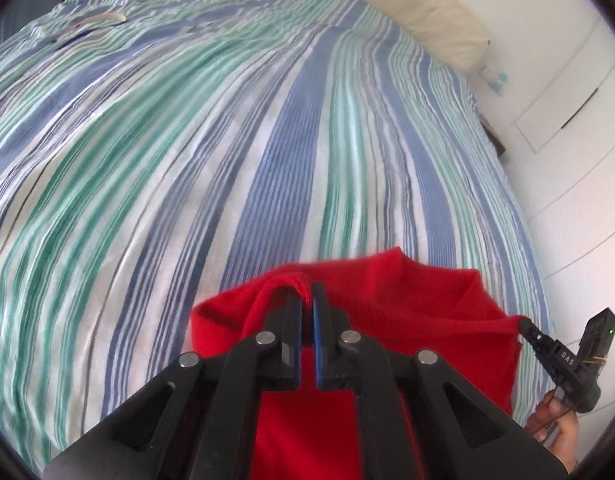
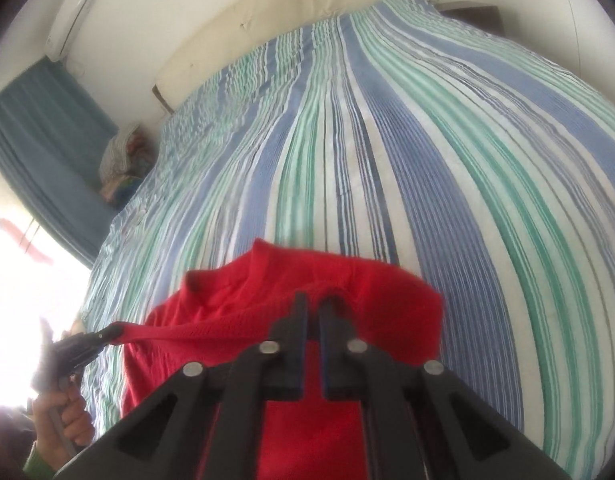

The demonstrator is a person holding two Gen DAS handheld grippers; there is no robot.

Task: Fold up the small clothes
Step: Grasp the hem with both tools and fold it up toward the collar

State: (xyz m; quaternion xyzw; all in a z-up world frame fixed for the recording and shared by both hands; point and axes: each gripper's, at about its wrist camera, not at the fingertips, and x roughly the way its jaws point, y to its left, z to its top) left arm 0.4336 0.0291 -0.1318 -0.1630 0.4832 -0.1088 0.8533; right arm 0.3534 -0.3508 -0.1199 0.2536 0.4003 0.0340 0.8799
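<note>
A small red knit garment hangs between my two grippers above the striped bed. My left gripper is shut on one top corner of its edge. My right gripper is shut on the other top corner of the red garment. The edge between them is pulled taut. The right gripper also shows in the left wrist view, and the left gripper in the right wrist view. The garment's lower part drapes down toward the bedspread and is hidden behind the gripper bodies.
The bed has a blue, green and white striped cover. A cream headboard runs along its far end. White drawers stand at the right. A blue curtain and a pile of fabrics are at the left.
</note>
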